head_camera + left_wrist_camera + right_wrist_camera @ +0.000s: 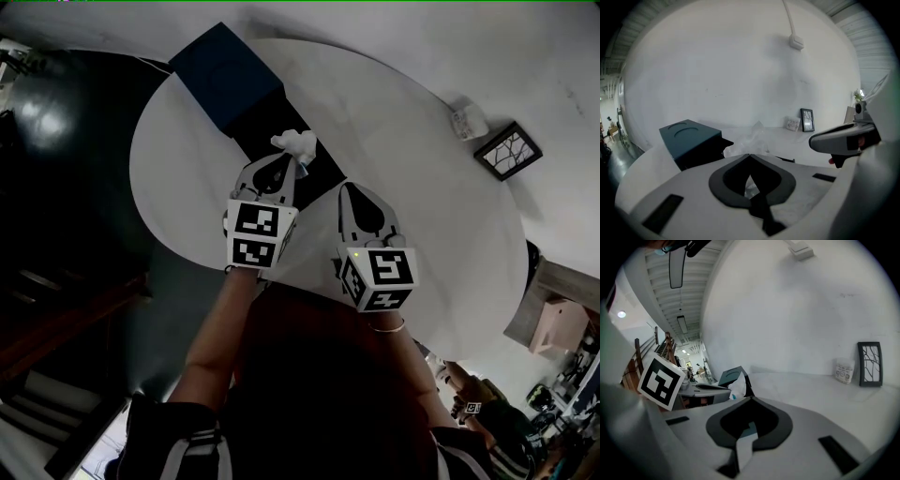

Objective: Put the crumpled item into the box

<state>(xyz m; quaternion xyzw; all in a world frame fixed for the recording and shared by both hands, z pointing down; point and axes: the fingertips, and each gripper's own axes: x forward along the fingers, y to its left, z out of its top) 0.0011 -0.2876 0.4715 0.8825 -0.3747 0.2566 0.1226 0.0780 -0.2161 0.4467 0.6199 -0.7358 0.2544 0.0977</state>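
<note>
At the far left of the round white surface [422, 187] sits the dark blue box [225, 75], with a black section running from its near side towards you. Just past that black section is the crumpled item [295, 143], a white, partly clear wad. It is at the very tip of your left hand-held gripper [298, 161] and not in the box.

In the left gripper view your jaws are drawn together to a point, pinching the lower edge of the crumpled item [750, 140]. The rest of it bunches up above the tips, and a bit of it shows through the gap behind them. In that view the box [689, 138] stands to the left of the wad and a little further off.

Your right hand-held gripper [348, 187] is beside the left one, a little nearer to you, over bare surface. In the right gripper view its jaws are closed tip to tip [751, 399] with nothing clamped there. Only a pale sliver shows through the slot behind them.

From that side the crumpled item [737, 387] shows in front of the box [731, 376].

Well away at the right edge of the surface, a small white tub [469, 120] stands next to a black picture frame [507, 150].
</note>
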